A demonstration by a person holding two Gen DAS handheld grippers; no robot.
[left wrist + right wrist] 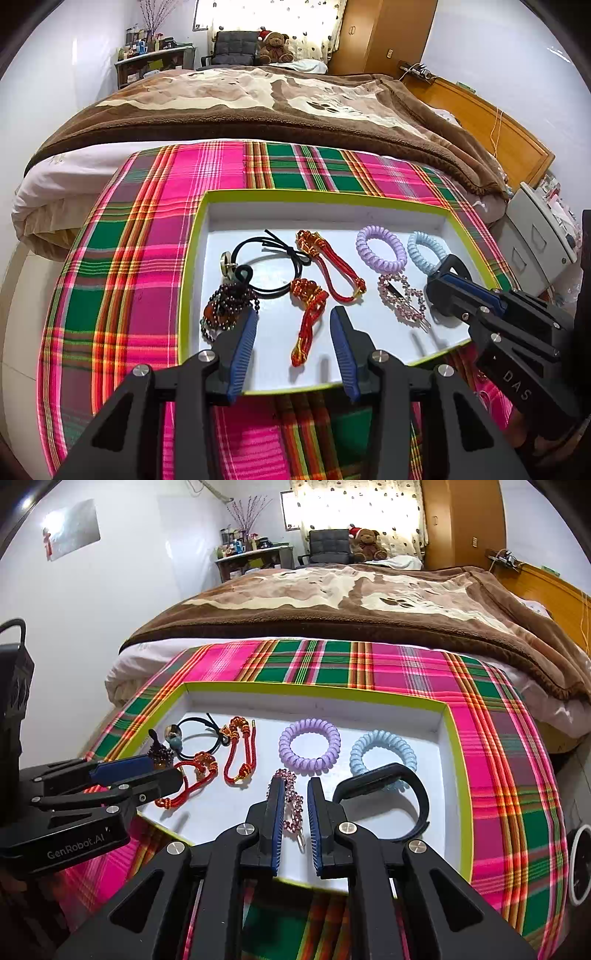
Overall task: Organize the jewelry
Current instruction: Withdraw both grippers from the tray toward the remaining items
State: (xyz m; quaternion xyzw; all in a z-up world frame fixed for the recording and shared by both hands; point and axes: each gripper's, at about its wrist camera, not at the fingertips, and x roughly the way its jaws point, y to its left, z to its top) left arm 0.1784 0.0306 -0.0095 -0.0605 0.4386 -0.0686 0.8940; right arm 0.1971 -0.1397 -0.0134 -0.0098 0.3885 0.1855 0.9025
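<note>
A white tray with a lime rim (pixel 314 194) (pixel 314 688) lies on a plaid cloth. In it are a purple coil tie (pixel 384 266) (pixel 309 723), a blue coil tie (pixel 416 251) (pixel 382 736), a black bow tie (pixel 291 254), a dark beaded piece (pixel 225 306) and two red knotted cords. My left gripper (pixel 295 314) (pixel 166 770) is open, with one red cord (pixel 308 325) lying loose between its fingers. My right gripper (pixel 294 786) (pixel 443 275) stands narrowly open around a pink beaded clip (pixel 291 805) (pixel 402 299). A black wristband (pixel 421 797) lies just to its right.
The plaid cloth (pixel 129 258) covers the foot of a bed with a brown blanket (pixel 258 110). A white drawer unit (pixel 543 236) and a wooden headboard (pixel 498 125) stand to the right. A desk, a chair and a teddy bear are far behind.
</note>
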